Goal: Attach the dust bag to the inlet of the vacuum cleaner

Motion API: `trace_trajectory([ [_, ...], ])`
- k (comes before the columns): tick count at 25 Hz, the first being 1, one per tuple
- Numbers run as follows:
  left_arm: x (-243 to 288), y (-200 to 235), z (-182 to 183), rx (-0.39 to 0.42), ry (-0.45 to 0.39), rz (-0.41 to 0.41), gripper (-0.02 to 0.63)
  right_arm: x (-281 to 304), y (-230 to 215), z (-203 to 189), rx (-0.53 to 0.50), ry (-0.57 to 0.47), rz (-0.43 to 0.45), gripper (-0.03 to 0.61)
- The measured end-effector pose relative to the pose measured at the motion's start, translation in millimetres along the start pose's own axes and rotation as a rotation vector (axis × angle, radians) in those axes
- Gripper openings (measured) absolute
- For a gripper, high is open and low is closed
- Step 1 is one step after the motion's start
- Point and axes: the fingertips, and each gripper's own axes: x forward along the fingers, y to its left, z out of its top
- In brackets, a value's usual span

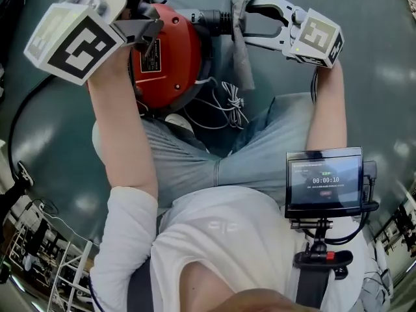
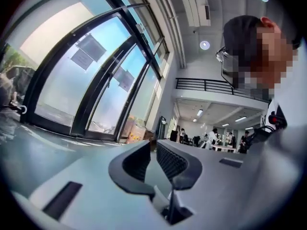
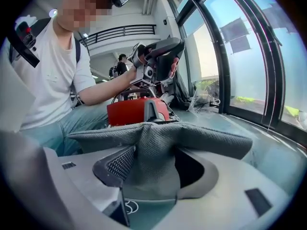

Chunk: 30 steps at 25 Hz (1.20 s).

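The red vacuum cleaner (image 1: 166, 57) lies on the floor between the seated person's legs, and a black inlet tube (image 1: 209, 18) sticks out to its right. A grey cloth dust bag (image 1: 244, 60) hangs next to that tube. My right gripper (image 1: 239, 23) is shut on the bag. In the right gripper view the bag (image 3: 158, 138) bunches between the right gripper's (image 3: 153, 157) fingers, and the vacuum (image 3: 132, 111) lies just beyond. My left gripper (image 1: 151, 26) hovers over the vacuum's top. In its own view the left gripper (image 2: 152, 153) points up into the room, jaws close together and empty.
A white power cord (image 1: 224, 99) lies tangled beside the vacuum, near the person's jeans (image 1: 260, 155). A small screen showing a timer (image 1: 325, 181) hangs at the chest. A black cable (image 1: 19, 119) curves over the grey floor at left. Tall windows (image 3: 240, 56) stand nearby.
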Motion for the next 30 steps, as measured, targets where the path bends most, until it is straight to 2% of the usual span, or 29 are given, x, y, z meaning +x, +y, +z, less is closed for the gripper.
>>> trace_trajectory([
  [2, 3.2, -10.0, -1.1, 0.026, 0.024, -0.042, 0.048, -0.2, 1.8, 2.3, -0.015, 0.010, 0.005, 0.249],
  [5, -2.1, -14.4, 11.5, -0.017, -0.039, -0.099, 0.048, 0.7, 2.6, 3.0, -0.014, 0.033, 0.005, 0.249],
  [6, -5.4, -12.3, 16.8, -0.048, -0.070, -0.107, 0.048, 1.2, 2.0, 2.5, 0.030, 0.032, 0.015, 0.249],
  [9, -13.3, -5.6, 28.2, -0.134, -0.145, -0.125, 0.048, 2.5, -0.9, 1.1, 0.260, -0.023, 0.077, 0.249],
  [10, -14.5, -4.1, 29.9, -0.152, -0.158, -0.126, 0.048, 3.0, -1.1, 1.9, 0.272, -0.038, 0.082, 0.249],
  [11, -15.2, -3.1, 30.7, -0.163, -0.166, -0.125, 0.048, 3.7, -0.7, 3.3, 0.218, -0.042, 0.065, 0.249],
  [14, -14.2, -4.3, 30.6, -0.174, -0.161, -0.124, 0.048, 4.9, 3.4, 8.2, -0.109, -0.010, -0.054, 0.249],
  [15, -13.1, -5.8, 30.1, -0.172, -0.154, -0.126, 0.048, 4.5, 4.2, 8.5, -0.151, -0.004, -0.079, 0.249],
  [16, -12.0, -7.2, 29.7, -0.168, -0.147, -0.129, 0.048, 4.0, 3.9, 8.2, -0.127, -0.009, -0.080, 0.249],
  [19, -10.1, -8.6, 28.3, -0.159, -0.133, -0.133, 0.048, 2.6, -1.6, 11.3, 0.146, -0.083, 0.019, 0.249],
  [20, -10.0, -8.7, 27.4, -0.158, -0.130, -0.132, 0.048, 2.7, -2.9, 13.2, 0.210, -0.105, 0.045, 0.249],
  [21, -10.1, -9.0, 26.4, -0.157, -0.128, -0.133, 0.048, 3.1, -3.2, 14.3, 0.231, -0.115, 0.056, 0.249],
  [22, -10.4, -9.1, 25.7, -0.155, -0.126, -0.134, 0.048, 3.8, -2.6, 15.1, 0.207, -0.114, 0.049, 0.249],
  [23, -10.8, -8.7, 25.3, -0.155, -0.126, -0.134, 0.048, 4.9, -1.1, 15.6, 0.136, -0.101, 0.026, 0.249],
  [26, -12.3, -5.9, 25.0, -0.162, -0.134, -0.131, 0.048, 9.5, 4.4, 14.6, -0.208, -0.027, -0.100, 0.249],
  [27, -12.9, -5.5, 24.7, -0.163, -0.136, -0.131, 0.048, 11.3, 5.2, 13.2, -0.279, -0.005, -0.133, 0.249],
  [28, -13.3, -5.4, 24.1, -0.162, -0.138, -0.132, 0.048, 12.7, 4.8, 11.3, -0.286, 0.007, -0.146, 0.249],
  [29, -13.7, -5.5, 23.4, -0.159, -0.138, -0.132, 0.048, 13.3, 3.0, 9.7, -0.222, 0.003, -0.135, 0.249],
  [30, -13.9, -5.4, 22.8, -0.155, -0.137, -0.131, 0.048, 13.2, -0.2, 9.1, -0.102, -0.020, -0.106, 0.249],
])
